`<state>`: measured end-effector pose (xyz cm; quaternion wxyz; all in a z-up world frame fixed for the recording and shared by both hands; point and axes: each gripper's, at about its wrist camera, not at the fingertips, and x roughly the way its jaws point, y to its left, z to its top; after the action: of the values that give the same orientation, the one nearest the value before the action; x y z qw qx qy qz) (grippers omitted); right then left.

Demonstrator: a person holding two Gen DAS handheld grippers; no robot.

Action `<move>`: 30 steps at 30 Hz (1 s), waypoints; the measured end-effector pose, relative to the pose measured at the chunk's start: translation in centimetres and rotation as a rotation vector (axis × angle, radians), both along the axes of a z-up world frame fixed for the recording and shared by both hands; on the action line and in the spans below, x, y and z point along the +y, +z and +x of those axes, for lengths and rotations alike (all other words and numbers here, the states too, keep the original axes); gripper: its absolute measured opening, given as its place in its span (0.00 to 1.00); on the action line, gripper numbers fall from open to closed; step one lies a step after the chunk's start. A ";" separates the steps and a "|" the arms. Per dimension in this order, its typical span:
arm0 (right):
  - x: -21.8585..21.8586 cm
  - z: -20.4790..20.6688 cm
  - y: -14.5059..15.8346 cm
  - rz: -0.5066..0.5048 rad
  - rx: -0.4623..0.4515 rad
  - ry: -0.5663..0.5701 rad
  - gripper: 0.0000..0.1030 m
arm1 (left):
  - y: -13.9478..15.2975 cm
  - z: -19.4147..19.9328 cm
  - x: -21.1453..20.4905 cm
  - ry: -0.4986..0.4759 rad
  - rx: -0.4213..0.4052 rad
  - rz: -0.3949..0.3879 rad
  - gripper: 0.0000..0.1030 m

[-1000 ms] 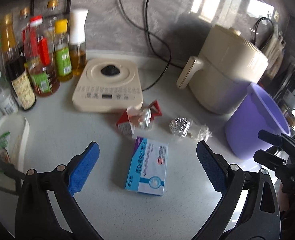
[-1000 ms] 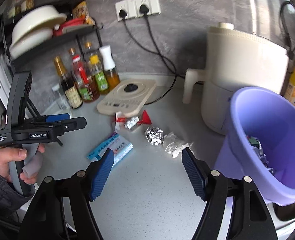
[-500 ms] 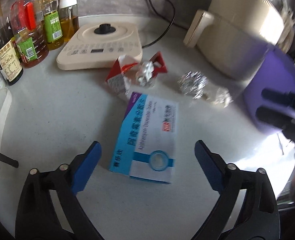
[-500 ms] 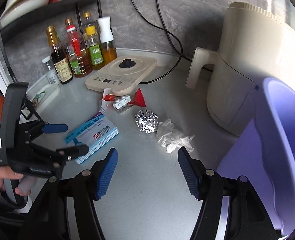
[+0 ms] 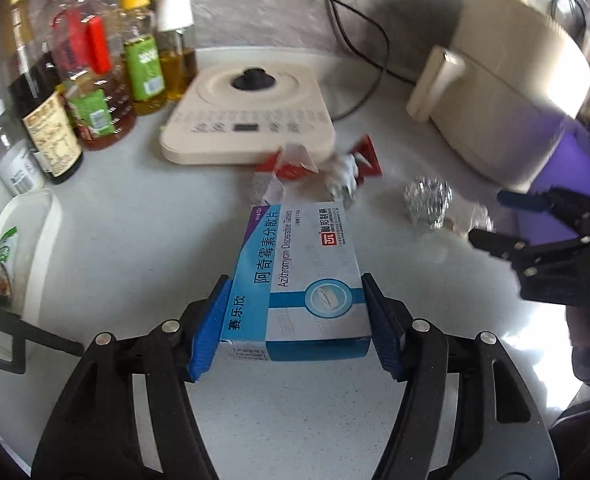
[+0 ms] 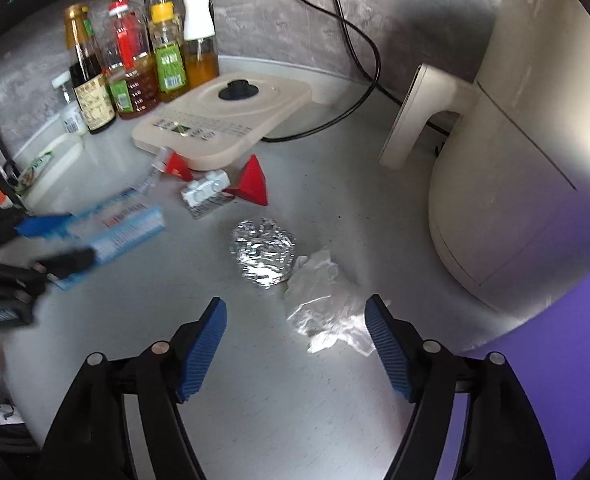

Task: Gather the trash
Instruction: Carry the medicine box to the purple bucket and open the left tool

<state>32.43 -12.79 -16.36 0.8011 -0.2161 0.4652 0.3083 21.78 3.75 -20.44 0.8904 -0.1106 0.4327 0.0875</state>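
Left claw (image 5: 297, 322) astride medicine box (image 5: 301, 276) — crumpled tissue (image 6: 323, 312) clear only right-wrist

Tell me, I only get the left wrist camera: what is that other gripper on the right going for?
Observer: The right gripper points at a crumpled white wrapper lying partly between its open jaws, which have just been opening wider.
Operator: Is the wrapper on its own?
Observer: No, a foil ball touches its far edge.
Operator: What's the blurry white thing by the red scrap?
Observer: A white blister pack, beside the red scrap.
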 end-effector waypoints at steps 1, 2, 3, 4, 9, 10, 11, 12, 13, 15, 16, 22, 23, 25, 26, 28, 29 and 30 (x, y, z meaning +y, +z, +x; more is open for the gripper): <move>0.0 0.2 -0.3 -0.007 0.003 0.001 0.70 | 0.4 -0.3 0.3 0.010 -0.016 -0.005 0.62; 0.0 0.6 -0.6 -0.015 0.007 -0.001 0.71 | 0.7 -0.4 0.5 0.016 -0.025 -0.006 0.62; 0.0 0.9 -1.0 -0.023 0.014 -0.004 0.71 | 0.9 -0.5 0.7 0.021 -0.035 -0.008 0.62; 0.0 1.3 -1.3 -0.028 0.022 -0.007 0.71 | 1.4 -0.7 0.7 0.028 -0.051 -0.013 0.62; 0.1 2.2 -2.5 -0.049 0.049 -0.006 0.58 | 3.3 -1.4 1.0 0.048 -0.117 -0.016 0.62; 0.2 2.2 -2.8 -0.062 0.067 -0.003 0.31 | 3.7 -1.6 1.0 0.052 -0.128 -0.017 0.62; 0.3 2.2 -3.1 -0.071 0.091 0.005 0.23 | 3.9 -1.7 1.0 0.055 -0.135 -0.016 0.62; 0.4 2.0 -3.0 -0.061 0.112 0.019 0.20 | 4.1 -1.8 1.0 0.057 -0.140 -0.014 0.62; 0.5 1.6 -2.8 -0.060 0.114 0.029 0.17 | 4.3 -2.0 1.1 0.059 -0.145 -0.015 0.62; 0.5 1.0 -2.3 -0.043 0.117 0.044 0.16 | 4.6 -2.3 1.1 0.063 -0.153 -0.020 0.62; 0.5 0.7 -1.9 -0.027 0.121 0.046 0.15 | 4.8 -2.4 1.1 0.063 -0.156 -0.019 0.62; -0.4 -0.9 1.5 0.074 0.107 0.050 0.15 | 6.5 -3.0 0.8 0.051 -0.192 -0.002 0.62; -0.5 -1.2 2.1 0.089 0.100 0.052 0.15 | 6.8 -3.0 0.7 0.047 -0.199 0.004 0.62; -0.7 -1.7 3.7 0.133 0.083 0.057 0.15 | 7.7 -3.0 0.3 0.036 -0.220 0.016 0.62; -0.7 -2.0 4.7 0.154 0.069 0.059 0.15 | 8.2 -3.0 0.2 0.031 -0.230 0.020 0.62; -1.0 -2.3 6.5 0.187 0.038 0.060 0.15 | 9.1 -2.9 0.0 0.022 -0.252 0.024 0.62; -1.2 -2.5 7.6 0.210 0.020 0.058 0.15 | 9.6 -2.9 -0.2 0.016 -0.263 0.029 0.62; -1.5 -2.7 8.7 0.232 0.000 0.054 0.15 | 10.0 -2.8 -0.4 0.009 -0.273 0.033 0.62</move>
<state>29.74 -14.30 -7.62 0.8122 -0.1346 0.4204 0.3814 19.03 3.39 -10.42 0.9424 -0.1086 0.3053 0.0827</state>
